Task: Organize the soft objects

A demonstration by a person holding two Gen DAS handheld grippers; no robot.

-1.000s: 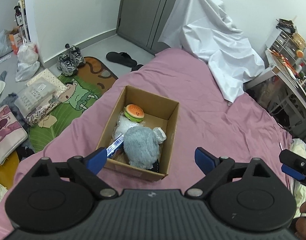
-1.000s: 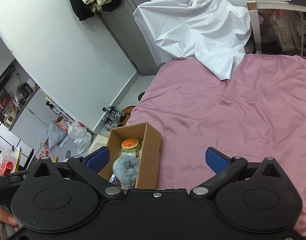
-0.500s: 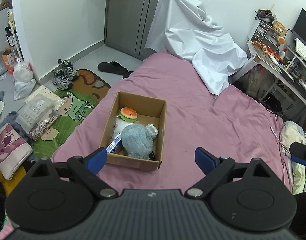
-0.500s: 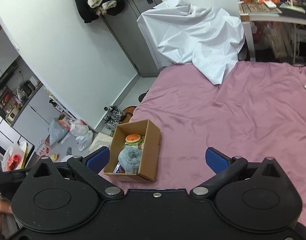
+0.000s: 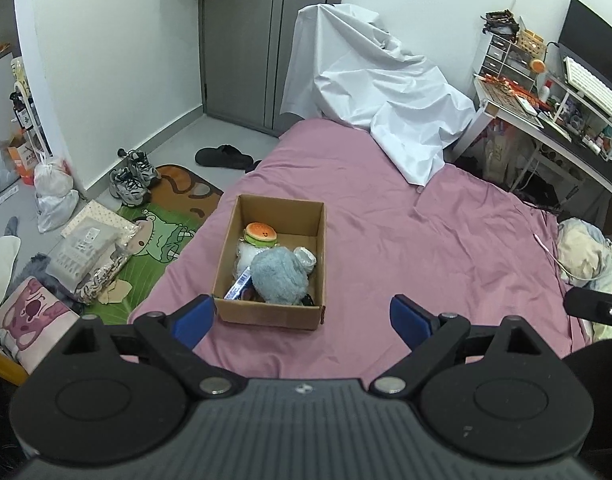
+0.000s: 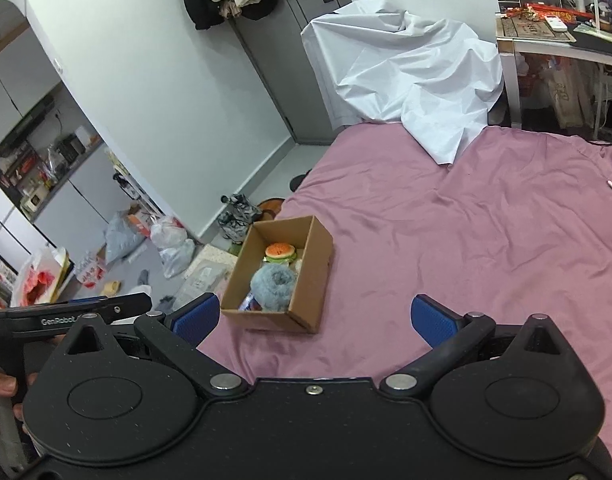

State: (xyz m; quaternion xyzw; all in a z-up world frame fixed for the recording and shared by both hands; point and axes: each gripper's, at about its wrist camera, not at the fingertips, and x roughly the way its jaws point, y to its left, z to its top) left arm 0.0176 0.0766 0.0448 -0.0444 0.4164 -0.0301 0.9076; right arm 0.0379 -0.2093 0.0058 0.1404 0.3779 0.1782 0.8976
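An open cardboard box [image 5: 320,248] stands on the pink bed near its left edge; it also shows in the right wrist view [image 6: 316,268]. Inside lie a grey fluffy plush [image 5: 278,276] [image 6: 274,286], a burger plush [image 5: 261,233] [image 6: 280,252], a white soft item [image 5: 245,252] and a blue-white packet [image 5: 239,286]. My left gripper [image 5: 302,316] is open and empty, well above and behind the box. My right gripper [image 6: 316,316] is open and empty, to the right of the left one and high over the bed.
A white sheet [image 5: 370,92] drapes over something at the bed's far end. A cluttered desk [image 5: 546,108] stands at the right. Shoes [image 5: 132,176], bags [image 5: 54,196], a green mat [image 5: 154,236] and cushions [image 5: 26,316] cover the floor at left. The bed surface [image 5: 426,248] stretches right of the box.
Both grippers have pulled back and up from the box, which now looks smaller and farther. Both stay open and empty. The box contents have not moved.
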